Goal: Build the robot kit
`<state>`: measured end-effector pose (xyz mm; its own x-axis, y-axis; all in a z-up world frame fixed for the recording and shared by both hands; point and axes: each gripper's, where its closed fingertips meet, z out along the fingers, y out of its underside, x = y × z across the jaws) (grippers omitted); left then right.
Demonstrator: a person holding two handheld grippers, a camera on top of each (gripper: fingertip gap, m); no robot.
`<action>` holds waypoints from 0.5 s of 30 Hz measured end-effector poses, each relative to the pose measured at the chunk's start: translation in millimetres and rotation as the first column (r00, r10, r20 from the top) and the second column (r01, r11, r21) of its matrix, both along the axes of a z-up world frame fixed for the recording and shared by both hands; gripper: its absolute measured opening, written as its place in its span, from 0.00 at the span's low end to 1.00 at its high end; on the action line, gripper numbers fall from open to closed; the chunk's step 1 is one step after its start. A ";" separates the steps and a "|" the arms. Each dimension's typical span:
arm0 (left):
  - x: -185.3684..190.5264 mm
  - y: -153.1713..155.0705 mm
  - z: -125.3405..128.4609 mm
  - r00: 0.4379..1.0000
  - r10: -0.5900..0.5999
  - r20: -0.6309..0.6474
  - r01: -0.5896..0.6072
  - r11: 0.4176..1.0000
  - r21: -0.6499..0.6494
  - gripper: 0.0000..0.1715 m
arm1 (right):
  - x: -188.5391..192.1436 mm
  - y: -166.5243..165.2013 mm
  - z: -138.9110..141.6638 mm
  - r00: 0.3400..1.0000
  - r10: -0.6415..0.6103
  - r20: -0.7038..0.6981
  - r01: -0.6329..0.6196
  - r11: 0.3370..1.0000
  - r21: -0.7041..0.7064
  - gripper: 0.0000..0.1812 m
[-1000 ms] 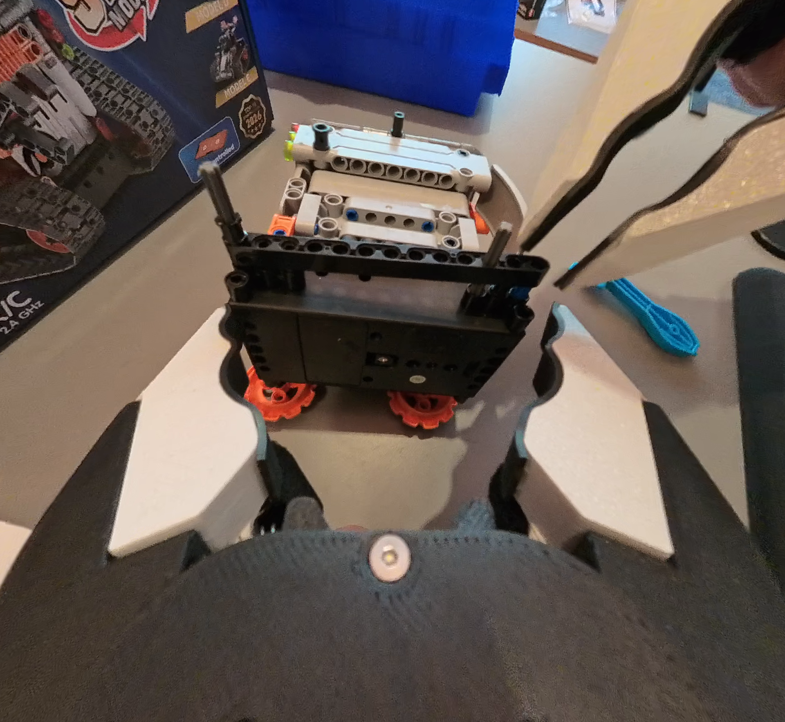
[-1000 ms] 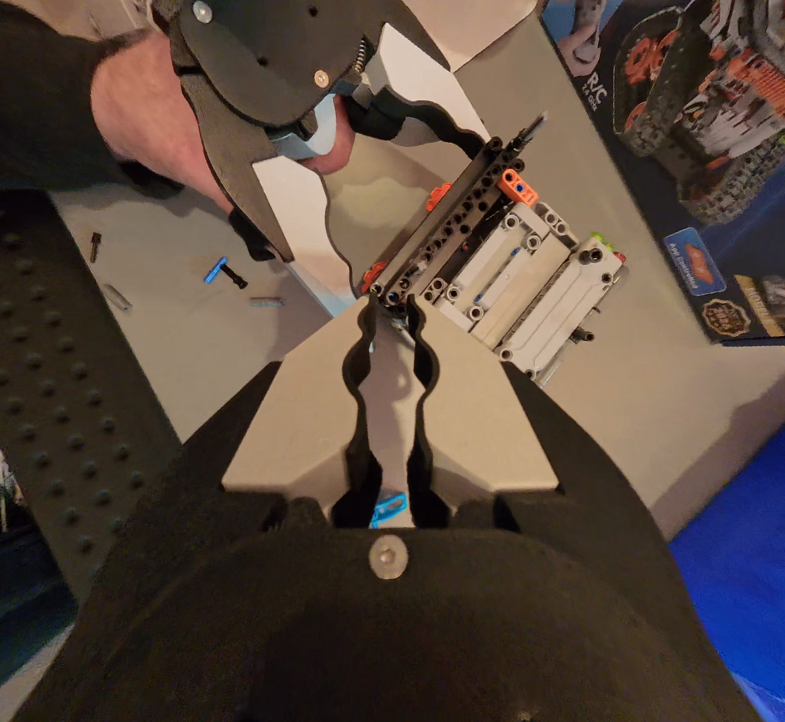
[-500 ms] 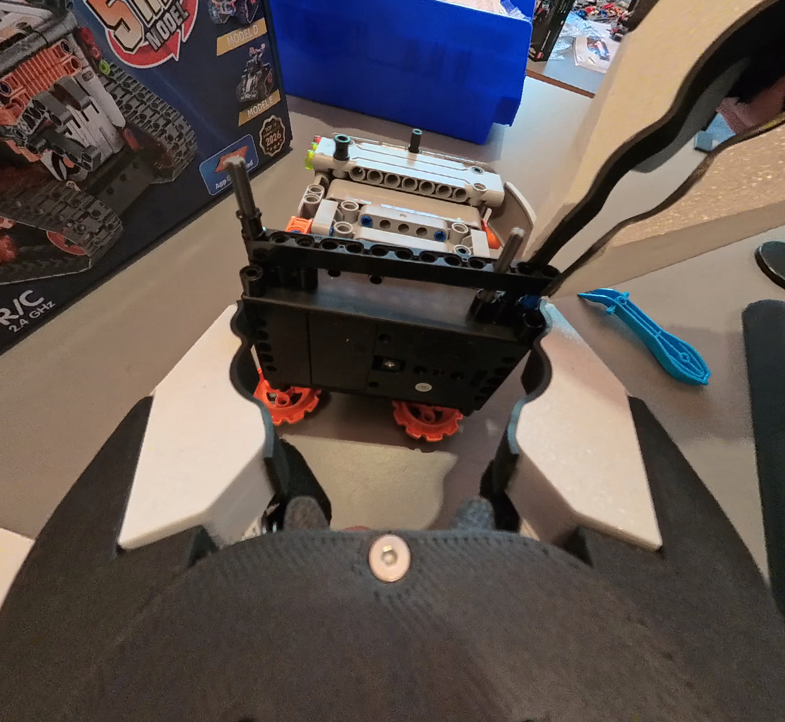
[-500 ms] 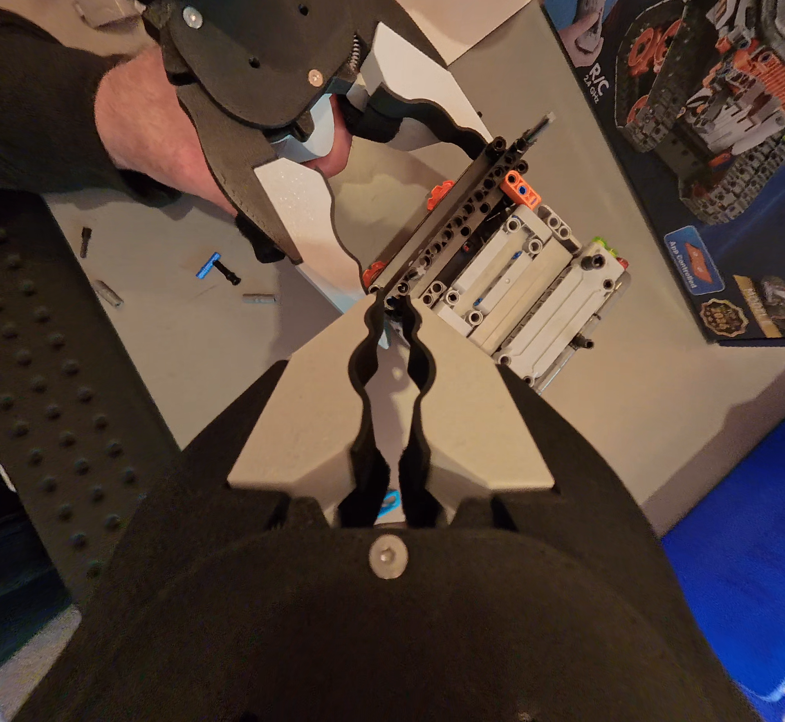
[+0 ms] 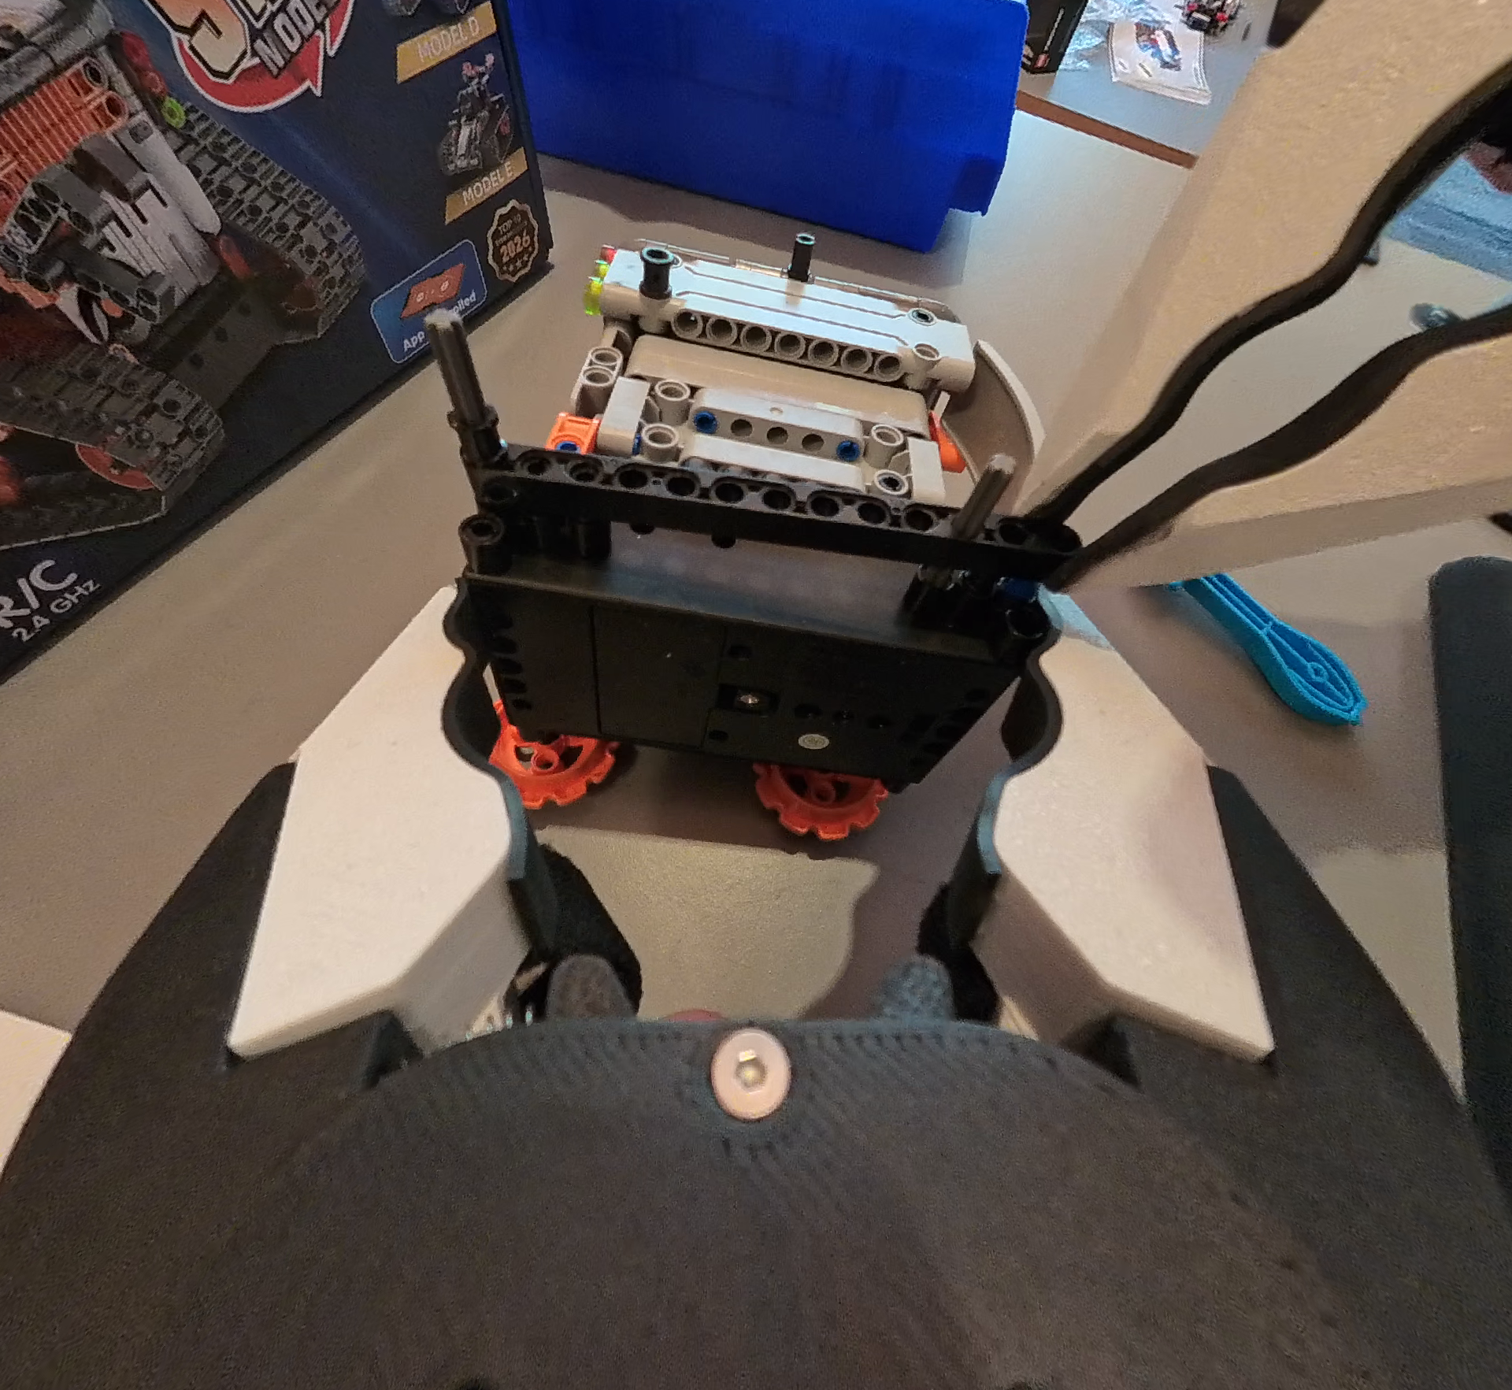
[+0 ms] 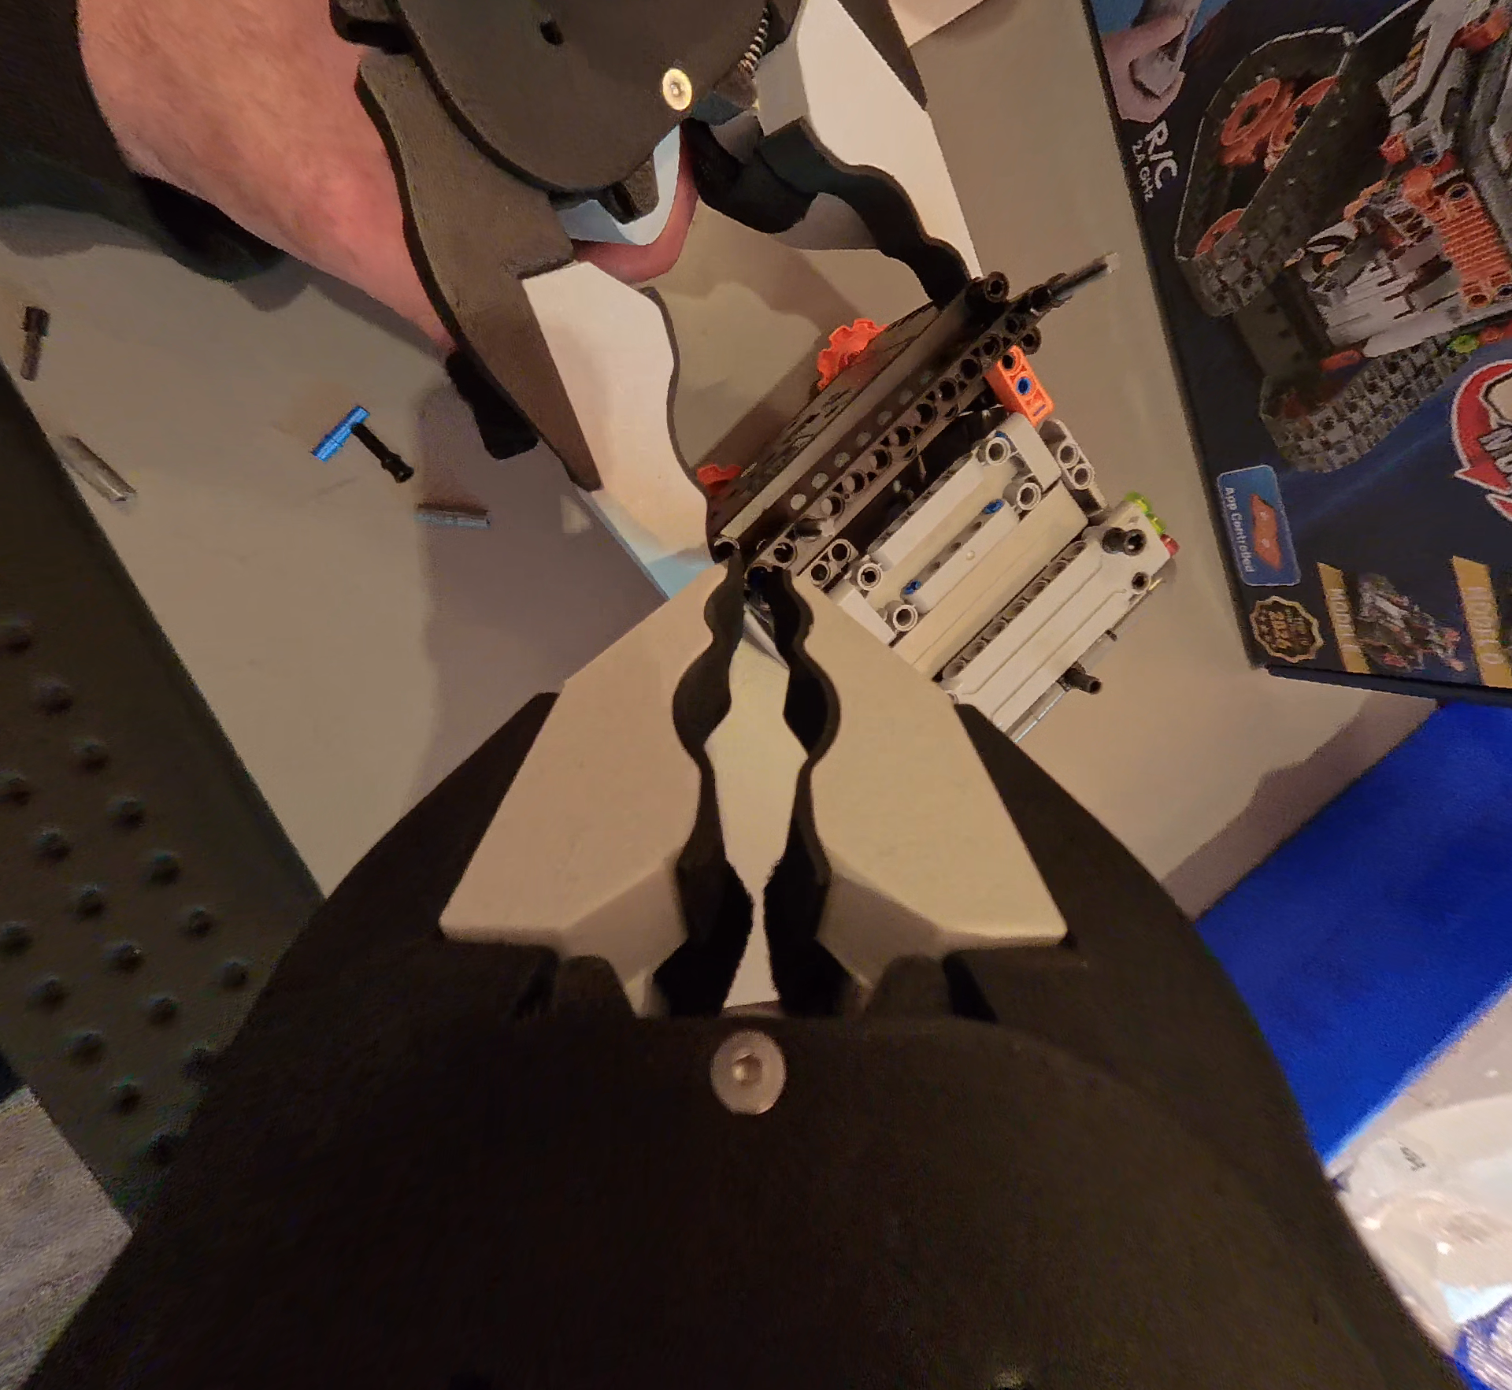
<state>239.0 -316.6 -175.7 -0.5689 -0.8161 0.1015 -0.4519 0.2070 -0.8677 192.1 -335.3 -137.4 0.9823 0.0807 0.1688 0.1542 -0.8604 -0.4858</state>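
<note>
Your left gripper (image 5: 749,684) has its two fingers clamped on either side of the black block at the near end of the brick model (image 5: 761,500), so that one's clenched on the build. The model sits on the grey worktop (image 5: 245,614) on its orange gear wheels (image 5: 552,766), with the grey beam section stretching away toward the blue bin (image 5: 761,66) at the far edge. Your right gripper (image 6: 757,582) comes in at the model's right corner, fingers nearly together around a small dark bit with a blue tip just under the end of the long black holed beam (image 6: 884,442). Looks pinched to me, but the tips hide the contact, so I can't really say whether it's actually gripping. A tall black axle (image 5: 458,385) stands up at the beam's left end and a shorter grey one (image 5: 978,500) near the right end. The printed toy box (image 5: 204,205) stands along the worktop's left side, and a light blue plastic tool (image 5: 1276,655) lies flat on the right, well clear of the model. Behind your left hand (image 6: 245,107) a few loose pins lie on the worktop, including a blue and black one (image 6: 360,442).
</note>
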 end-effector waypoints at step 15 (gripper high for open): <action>-0.1 0.1 -0.2 1.000 -0.003 -0.014 0.003 1.000 0.013 0.74 | 1.7 -4.0 -4.3 0.984 0.083 0.155 -0.067 0.993 -0.101 0.02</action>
<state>238.8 -316.5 -176.0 -0.5698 -0.8158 0.0986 -0.4630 0.2196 -0.8588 193.8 -339.3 -141.7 0.9343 0.1763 0.3098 0.2884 -0.8847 -0.3663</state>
